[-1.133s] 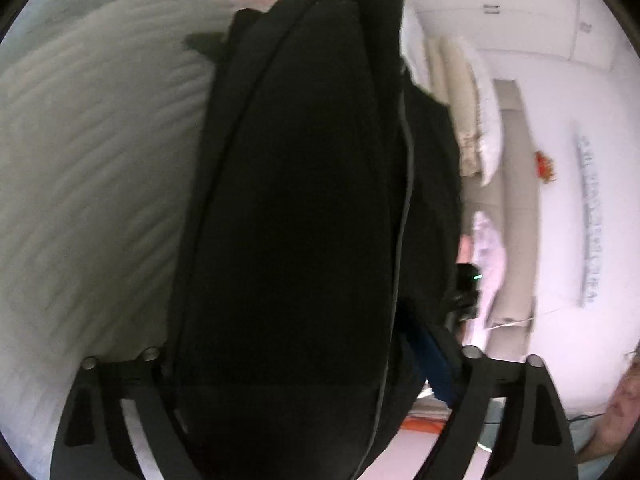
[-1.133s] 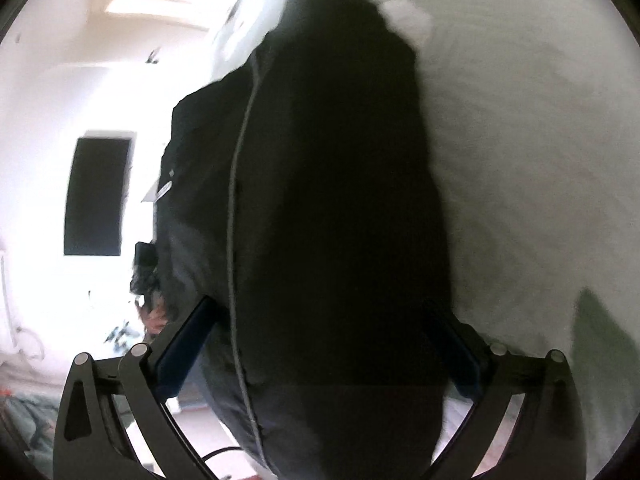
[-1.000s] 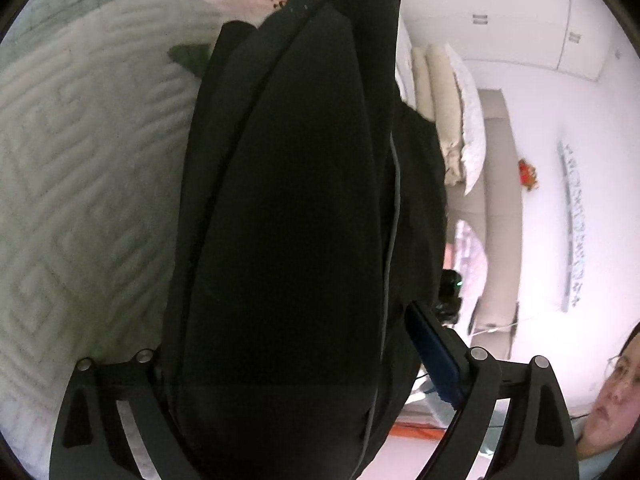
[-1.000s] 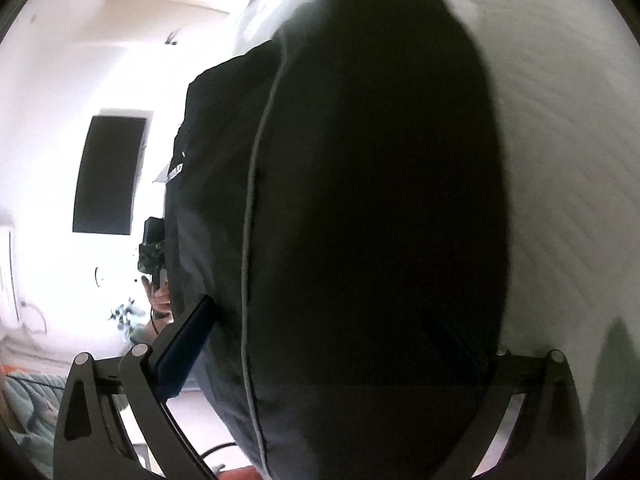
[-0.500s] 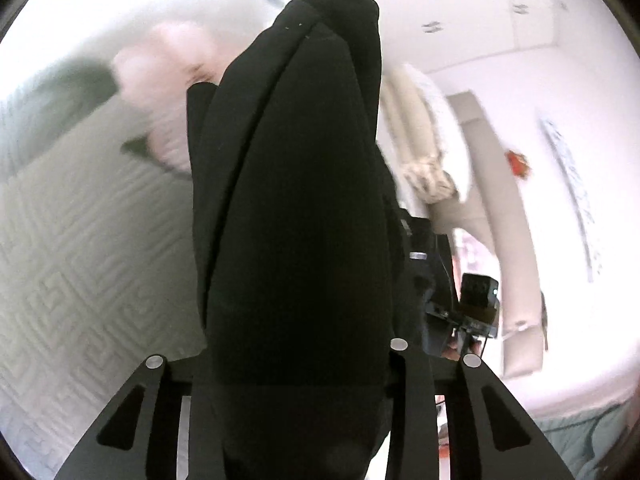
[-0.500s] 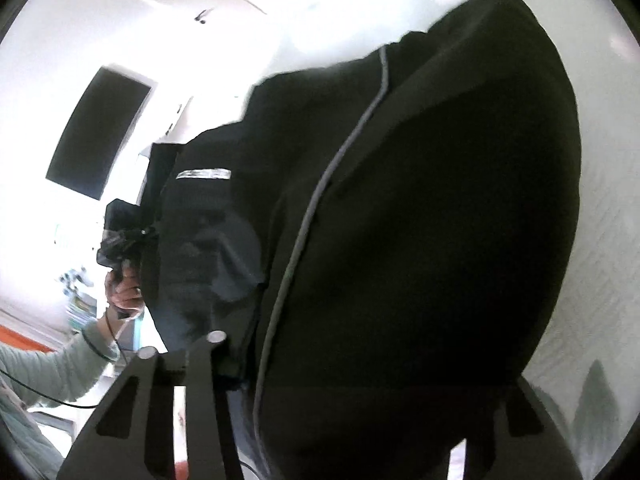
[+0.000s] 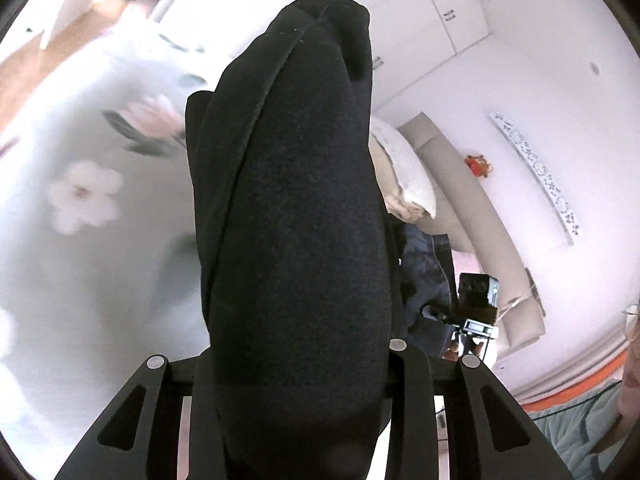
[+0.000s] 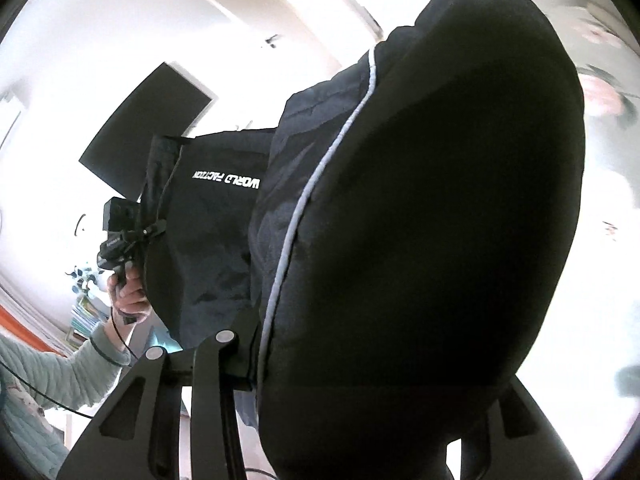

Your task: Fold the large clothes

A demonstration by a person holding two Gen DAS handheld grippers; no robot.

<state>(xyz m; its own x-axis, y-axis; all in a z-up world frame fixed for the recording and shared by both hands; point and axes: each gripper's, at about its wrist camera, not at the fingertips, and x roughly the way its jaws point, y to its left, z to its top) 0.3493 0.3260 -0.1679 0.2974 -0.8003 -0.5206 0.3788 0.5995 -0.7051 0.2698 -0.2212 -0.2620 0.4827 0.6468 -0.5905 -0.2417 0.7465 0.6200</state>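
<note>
A large black garment (image 7: 296,240) fills the middle of both wrist views, held up in the air above a bed and bunched into a thick roll of dark cloth. From the right wrist camera the same garment (image 8: 420,220) shows a pale grey piping line running along one seam, and a flatter panel beside it with white printed lettering, seen mirrored. Below and behind it lies a bed (image 7: 80,240) covered in a pale quilt with pink and white flowers, blurred. Pale pillows (image 7: 404,176) are stacked against a beige headboard (image 7: 472,208) by a white wall. The left gripper (image 7: 294,364) is pressed in on the cloth, its black fingers pinching the roll from either side. The right gripper (image 8: 360,360) likewise clamps the garment, though its far finger is mostly hidden by fabric. The person's left hand (image 8: 128,288) grips the other tool's handle.
</note>
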